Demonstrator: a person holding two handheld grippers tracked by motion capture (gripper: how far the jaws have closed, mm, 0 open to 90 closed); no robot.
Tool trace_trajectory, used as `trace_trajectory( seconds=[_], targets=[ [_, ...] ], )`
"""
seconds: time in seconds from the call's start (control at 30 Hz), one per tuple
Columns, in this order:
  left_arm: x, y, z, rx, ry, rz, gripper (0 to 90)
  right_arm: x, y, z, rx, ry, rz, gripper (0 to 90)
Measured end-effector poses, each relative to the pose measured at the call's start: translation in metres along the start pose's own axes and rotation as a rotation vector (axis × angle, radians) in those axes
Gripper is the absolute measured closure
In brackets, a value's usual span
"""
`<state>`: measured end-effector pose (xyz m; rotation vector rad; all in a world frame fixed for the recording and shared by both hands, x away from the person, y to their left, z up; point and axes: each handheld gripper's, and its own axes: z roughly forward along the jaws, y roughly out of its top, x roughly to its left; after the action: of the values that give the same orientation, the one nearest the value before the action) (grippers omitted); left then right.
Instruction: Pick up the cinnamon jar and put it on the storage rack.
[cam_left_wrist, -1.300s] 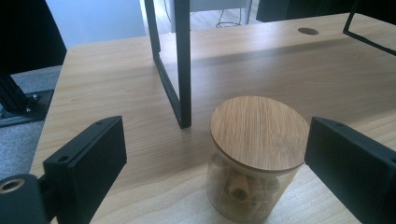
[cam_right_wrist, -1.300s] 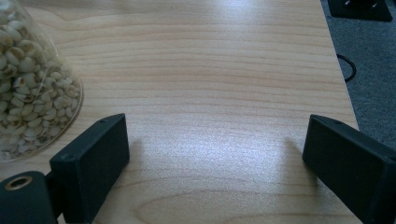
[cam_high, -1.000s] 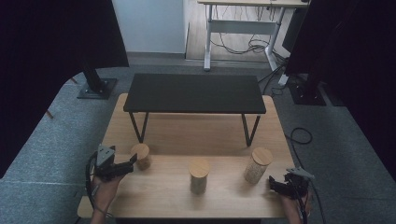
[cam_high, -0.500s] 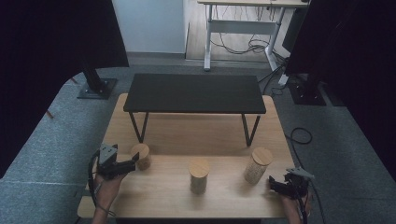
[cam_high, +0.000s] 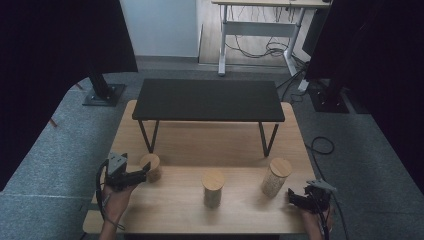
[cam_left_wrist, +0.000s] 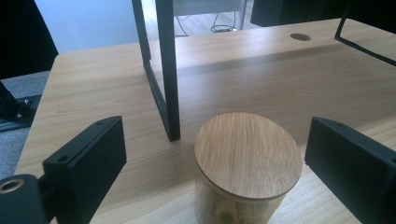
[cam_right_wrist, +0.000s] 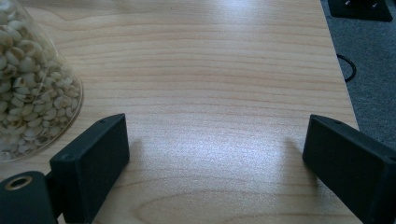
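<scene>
Jar with the wooden lid (cam_left_wrist: 247, 165) stands between the wide-open jaws of the left gripper (cam_left_wrist: 224, 163), untouched, so I'd lower squarely around its glass body before closing, gripping below the lid.

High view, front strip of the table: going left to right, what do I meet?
Left gripper → left jar, right at its jaws → middle jar → right jar → right gripper.
</scene>
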<state>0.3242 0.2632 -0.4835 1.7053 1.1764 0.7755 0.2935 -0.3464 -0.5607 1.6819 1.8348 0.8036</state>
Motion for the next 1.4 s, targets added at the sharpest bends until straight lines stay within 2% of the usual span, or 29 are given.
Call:
trace_trajectory(
  seconds=[1.4],
  targets=[
    [-0.009,0.004,0.014,-0.006,-0.022,-0.01,5.2,0.0,0.0,0.0,0.0,0.002,-0.001,6.7]
  ],
)
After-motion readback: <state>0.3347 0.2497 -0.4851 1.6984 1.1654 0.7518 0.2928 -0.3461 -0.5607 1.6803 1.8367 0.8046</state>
